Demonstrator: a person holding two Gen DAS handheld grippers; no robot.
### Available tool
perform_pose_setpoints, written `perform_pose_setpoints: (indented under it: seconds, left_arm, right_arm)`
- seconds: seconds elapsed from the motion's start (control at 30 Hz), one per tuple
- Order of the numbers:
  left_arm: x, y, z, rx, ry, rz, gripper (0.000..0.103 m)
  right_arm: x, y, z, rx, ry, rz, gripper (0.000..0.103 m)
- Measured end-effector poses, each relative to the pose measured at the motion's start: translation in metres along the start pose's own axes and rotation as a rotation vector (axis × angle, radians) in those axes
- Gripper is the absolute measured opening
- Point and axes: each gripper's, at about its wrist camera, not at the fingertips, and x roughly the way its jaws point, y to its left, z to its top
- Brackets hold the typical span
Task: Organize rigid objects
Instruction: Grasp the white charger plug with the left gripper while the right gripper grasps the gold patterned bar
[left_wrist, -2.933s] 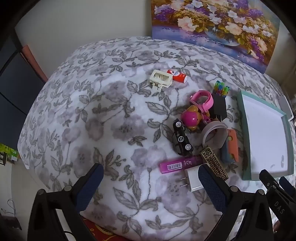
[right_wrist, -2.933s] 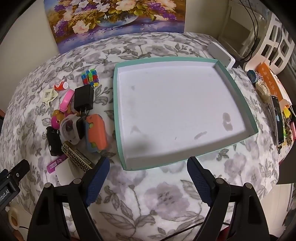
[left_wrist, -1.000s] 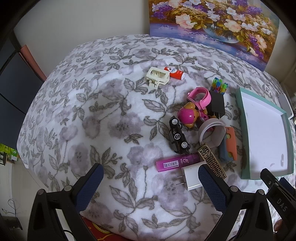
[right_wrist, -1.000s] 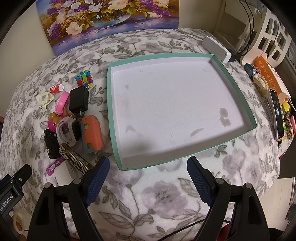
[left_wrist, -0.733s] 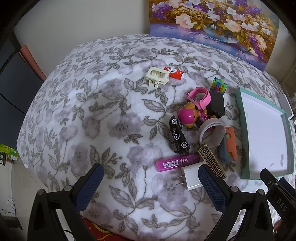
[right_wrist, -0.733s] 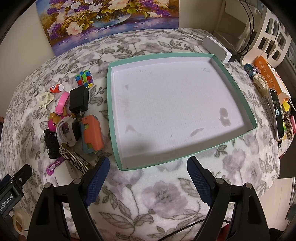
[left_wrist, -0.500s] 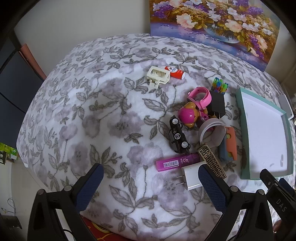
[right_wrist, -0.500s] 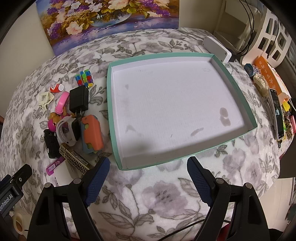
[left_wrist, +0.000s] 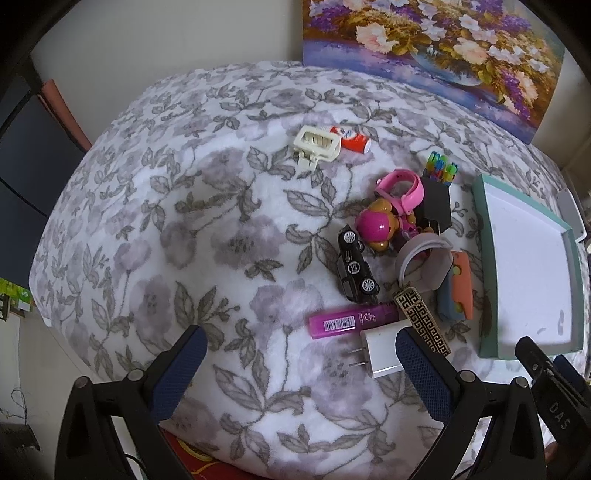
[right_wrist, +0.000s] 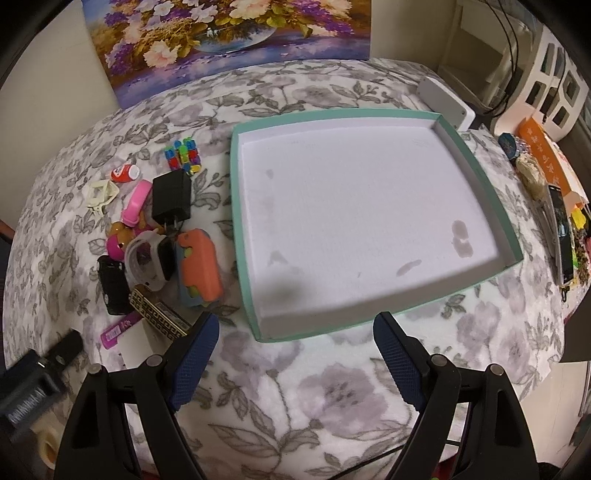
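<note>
A teal-rimmed white tray (right_wrist: 476, 173) lies empty on the floral blanket; in the left wrist view the tray (left_wrist: 489, 266) sits at the right. Left of it is a heap of small items: a black toy car (left_wrist: 354, 267), a pink puppy toy (left_wrist: 376, 229), a pink watch (left_wrist: 402, 190), a black charger (right_wrist: 171, 197), a white charger (left_wrist: 382, 352), a purple tube (left_wrist: 351, 321), an orange-blue case (right_wrist: 197, 267), a patterned bar (left_wrist: 421, 319). My left gripper (left_wrist: 301, 347) hovers open near the white charger. My right gripper (right_wrist: 295, 332) hangs open over the tray's near edge. Neither holds anything.
A cream clip (left_wrist: 316, 146) and a red-white tube (left_wrist: 352, 140) lie apart at the back. Colourful blocks (right_wrist: 183, 155) sit by the tray. A flower painting (right_wrist: 221, 33) leans on the wall. A side shelf with a phone (right_wrist: 561, 236) stands right.
Both grippers have drifted slightly; the views shift a little. No object has moved or been taken hold of.
</note>
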Motion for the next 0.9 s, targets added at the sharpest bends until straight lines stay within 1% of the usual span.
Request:
perform_pose_setpoints:
  seconds: [0.2,0.27,0.33,0.43,0.5,0.6,0.67,0.73,0.9]
  left_arm:
    - [0.026,-0.010,-0.006,-0.004,0.110,-0.064,0.103]
    - [0.032,-0.015,-0.007,0.006,0.130,-0.076,0.103]
    - [0.038,-0.016,-0.008,0.014,0.151,-0.075,0.103]
    - [0.043,-0.013,-0.009,-0.003,0.177,-0.059,0.103]
    - [0.046,-0.013,-0.012,-0.004,0.192,-0.077,0.103]
    - [0.047,-0.020,-0.014,0.014,0.201,-0.101,0.100]
    - [0.048,-0.026,-0.016,0.032,0.203,-0.107,0.089]
    - [0.050,-0.031,-0.017,0.046,0.211,-0.112,0.085]
    - [0.052,-0.042,-0.017,0.045,0.207,-0.168,0.078]
  right_arm:
    - [0.011,0.005,0.006,0.024,0.039,-0.012,0.086]
    - [0.013,0.007,0.005,0.030,0.049,-0.002,0.086]
    - [0.014,0.009,0.005,0.029,0.054,0.010,0.086]
    - [0.014,0.017,0.005,0.020,0.056,0.021,0.086]
    - [0.014,0.020,0.005,0.020,0.059,0.021,0.086]
    - [0.015,0.023,0.004,0.013,0.063,0.020,0.086]
    - [0.015,0.024,0.003,0.012,0.065,0.017,0.086]
    - [0.016,0.024,0.003,0.013,0.068,0.016,0.086]
    - [0.015,0.018,0.006,0.040,0.064,0.017,0.086]
